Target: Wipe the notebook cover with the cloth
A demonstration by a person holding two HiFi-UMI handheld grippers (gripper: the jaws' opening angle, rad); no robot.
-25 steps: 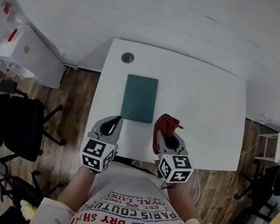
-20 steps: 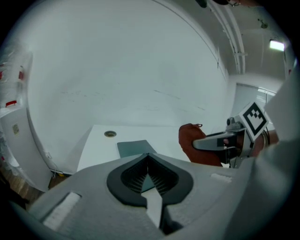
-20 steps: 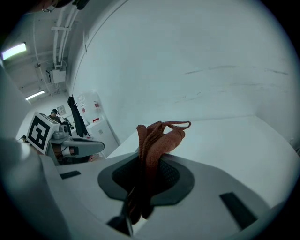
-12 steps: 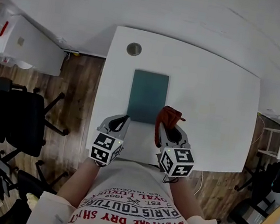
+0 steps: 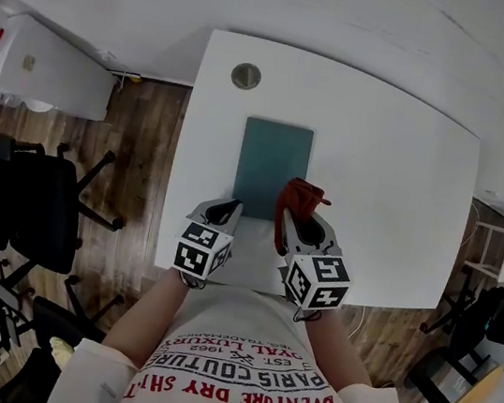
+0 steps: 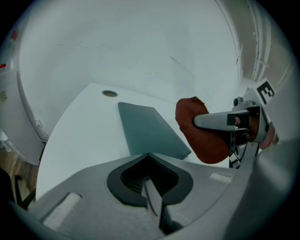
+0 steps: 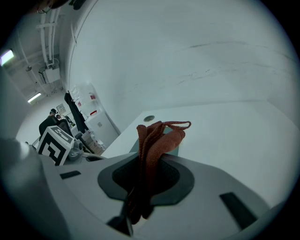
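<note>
A dark teal notebook [image 5: 273, 161] lies flat on the white table [image 5: 387, 189], also showing in the left gripper view as the notebook [image 6: 145, 129]. My right gripper [image 5: 299, 220] is shut on a rust-red cloth [image 5: 297, 201] that bunches out of its jaws at the notebook's near right corner; the cloth [image 7: 152, 140] fills the jaws in the right gripper view. My left gripper [image 5: 223, 210] hovers just short of the notebook's near left corner, jaws shut and empty [image 6: 152, 187].
A round grommet [image 5: 245, 75] sits in the table's far left corner. A white cabinet [image 5: 36, 67] and black office chairs [image 5: 33, 209] stand left of the table on wood floor. More chairs [image 5: 499, 320] stand at the right.
Both grippers have edged forward toward the notebook, the cloth now over its near right corner. The head view shifted, so the table sits lower in frame.
</note>
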